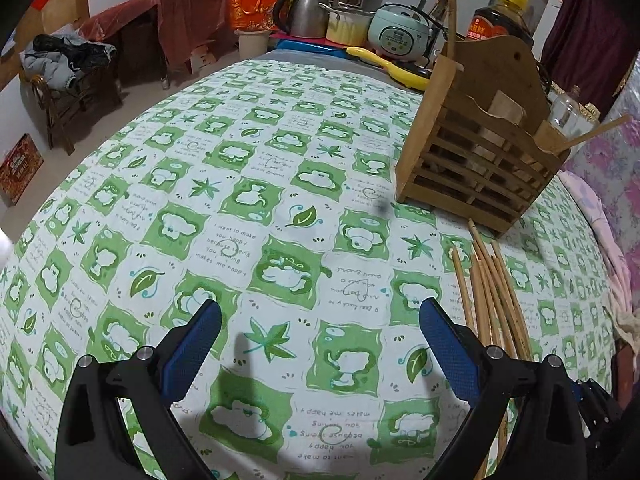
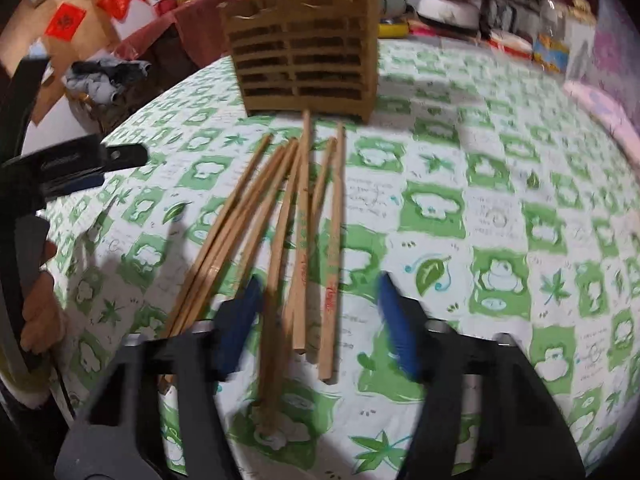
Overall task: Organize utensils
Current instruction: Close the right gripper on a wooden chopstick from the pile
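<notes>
On the left, the left hand-held gripper (image 1: 320, 320) hangs with its blue pads (image 1: 192, 344) wide apart and nothing between them, over the worktop (image 1: 240, 184) in its green-and-white leaf-print cloth. Further right, the wooden chopsticks (image 2: 280, 232) lie loosely fanned on the cloth, tips pointing toward the slatted wooden utensil holder (image 2: 308, 56) standing just beyond them. The right hand-held gripper (image 2: 320, 320) sits low over the near ends of the chopsticks, its jaws partly apart with several sticks between the pads, none visibly pinched; the view is motion-blurred.
</notes>
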Demonstrator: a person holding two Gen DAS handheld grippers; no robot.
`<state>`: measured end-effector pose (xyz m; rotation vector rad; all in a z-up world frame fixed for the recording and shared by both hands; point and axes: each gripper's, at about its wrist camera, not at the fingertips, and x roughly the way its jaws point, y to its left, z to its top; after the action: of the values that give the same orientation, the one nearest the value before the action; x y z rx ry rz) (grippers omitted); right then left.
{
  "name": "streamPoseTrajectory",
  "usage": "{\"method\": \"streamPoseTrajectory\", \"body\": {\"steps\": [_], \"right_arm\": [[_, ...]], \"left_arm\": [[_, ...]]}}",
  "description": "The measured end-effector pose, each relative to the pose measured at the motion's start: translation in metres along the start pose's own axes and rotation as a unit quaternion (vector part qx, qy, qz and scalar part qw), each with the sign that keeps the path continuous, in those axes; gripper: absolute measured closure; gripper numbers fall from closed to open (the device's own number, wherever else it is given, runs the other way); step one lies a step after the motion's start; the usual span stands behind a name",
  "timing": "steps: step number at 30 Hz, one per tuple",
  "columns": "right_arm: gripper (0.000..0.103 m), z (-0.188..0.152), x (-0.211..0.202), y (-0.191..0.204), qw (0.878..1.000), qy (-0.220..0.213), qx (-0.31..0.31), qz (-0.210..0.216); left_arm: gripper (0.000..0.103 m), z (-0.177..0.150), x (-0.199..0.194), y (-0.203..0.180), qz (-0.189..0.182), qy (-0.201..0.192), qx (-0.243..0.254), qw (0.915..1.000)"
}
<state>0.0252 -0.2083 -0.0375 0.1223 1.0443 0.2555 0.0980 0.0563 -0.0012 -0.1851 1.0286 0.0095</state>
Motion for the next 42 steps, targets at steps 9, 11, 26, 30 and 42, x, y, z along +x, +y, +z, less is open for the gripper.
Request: {"method": "streamPoseTrajectory", "body": {"steps": [9,11,26,30,42], "right_arm": [[0.062,0.003,-0.005,-0.033,0.996,-0.012,0.087,0.004],[0.062,0.003,-0.006,-0.036,0.995,-0.015,0.094,0.022],[0.093,0.001,-0.011,-0.024,0.997,-0.028,0.059,0.027],[0.093,0.0,-0.018,-0.025,0.996,-0.043,0.063,0.036],[0.093,-0.001,-0.031,-0.031,0.993,-0.067,0.079,0.061]], "left_arm": [[0.006,-0.001,-0.001,0.0,0.001,0.0,0.006,1.0],[0.006,-0.001,0.0,-0.001,0.002,0.002,0.006,1.0],[0.006,0.0,0.003,-0.002,0.001,0.004,0.007,1.0],[0.006,0.0,0.003,-0.002,0.001,0.003,0.007,1.0],[0.006,-0.002,0.002,-0.005,0.002,0.002,0.014,0.9999]]}}
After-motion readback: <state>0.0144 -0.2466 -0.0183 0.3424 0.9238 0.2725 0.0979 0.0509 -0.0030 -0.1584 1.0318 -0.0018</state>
